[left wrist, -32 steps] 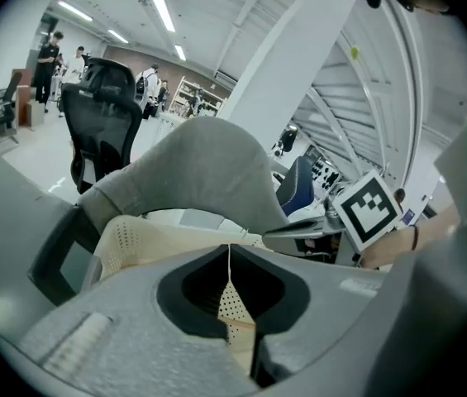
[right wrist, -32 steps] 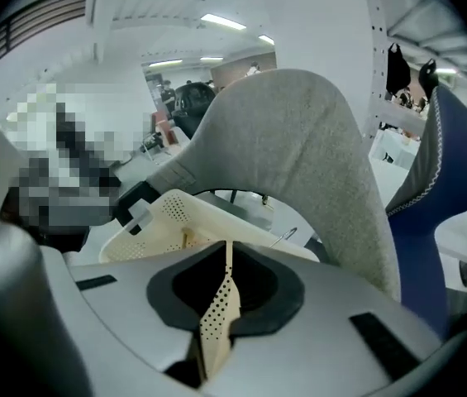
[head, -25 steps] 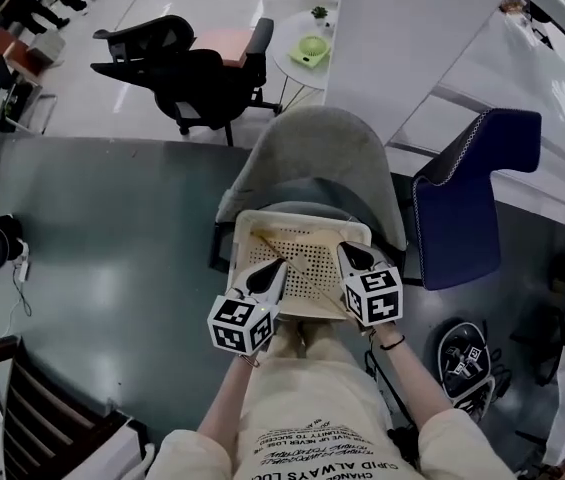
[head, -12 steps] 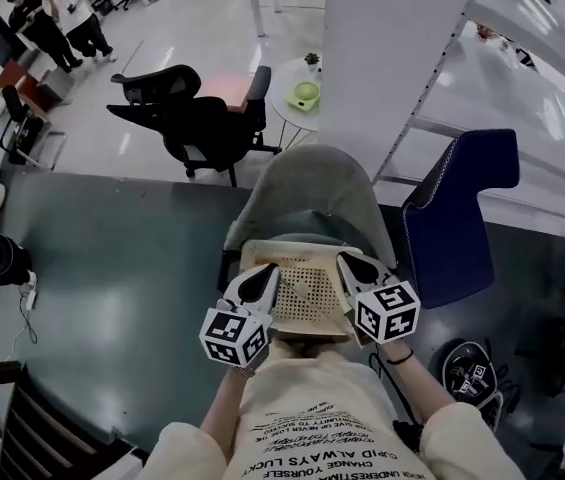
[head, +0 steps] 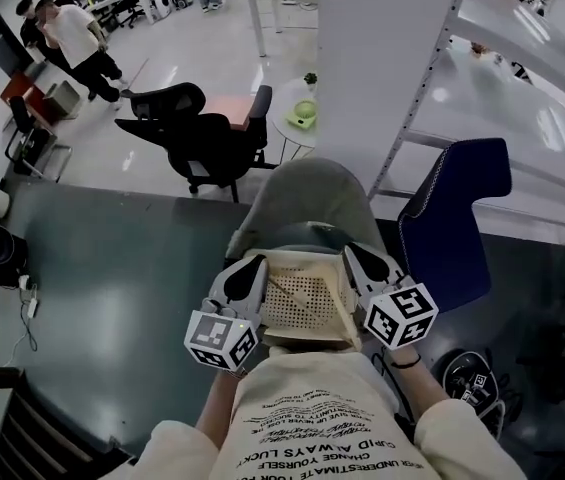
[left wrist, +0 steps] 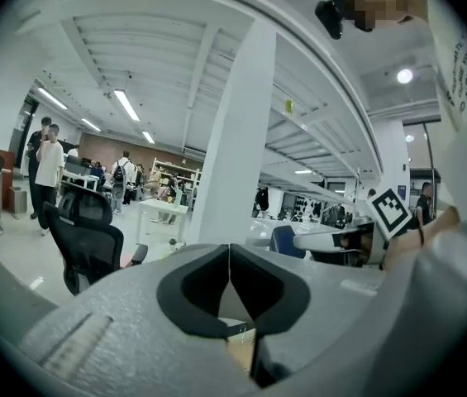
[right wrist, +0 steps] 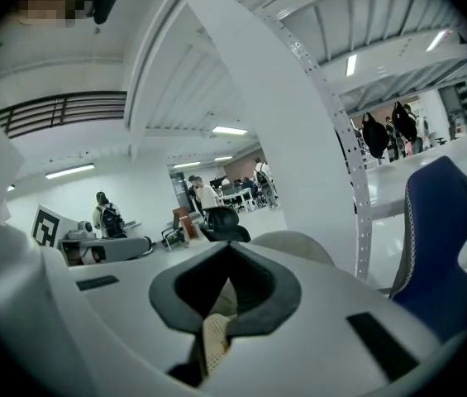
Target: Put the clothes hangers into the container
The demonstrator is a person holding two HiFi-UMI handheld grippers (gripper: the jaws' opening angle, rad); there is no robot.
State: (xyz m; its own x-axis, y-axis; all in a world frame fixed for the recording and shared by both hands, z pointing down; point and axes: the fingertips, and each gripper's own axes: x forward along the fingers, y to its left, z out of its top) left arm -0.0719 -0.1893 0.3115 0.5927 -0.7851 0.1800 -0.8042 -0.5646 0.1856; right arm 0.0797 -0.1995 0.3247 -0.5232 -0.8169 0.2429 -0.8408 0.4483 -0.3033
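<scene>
A cream perforated basket point(head: 307, 303) is held over my lap, in front of the grey shell chair point(head: 312, 193). A thin wooden hanger point(head: 280, 286) lies inside it. My left gripper point(head: 252, 266) is shut on the basket's left rim and my right gripper point(head: 354, 254) on its right rim. In the left gripper view the jaws point(left wrist: 230, 263) meet, with a sliver of cream basket point(left wrist: 240, 350) below them. The right gripper point(right wrist: 229, 259) also stands shut, with a strip of perforated basket wall point(right wrist: 214, 341) pinched low between the pads.
A blue chair point(head: 452, 208) stands to the right and a black office chair point(head: 202, 128) behind the grey one. A white shelf unit point(head: 432, 88) rises at the back right beside a small round table point(head: 300, 108). People point(head: 72, 38) stand far left. Black gear point(head: 467, 378) lies on the floor.
Both grippers have drawn the basket off the grey chair's seat toward my body. My head view has tilted up, showing more of the room.
</scene>
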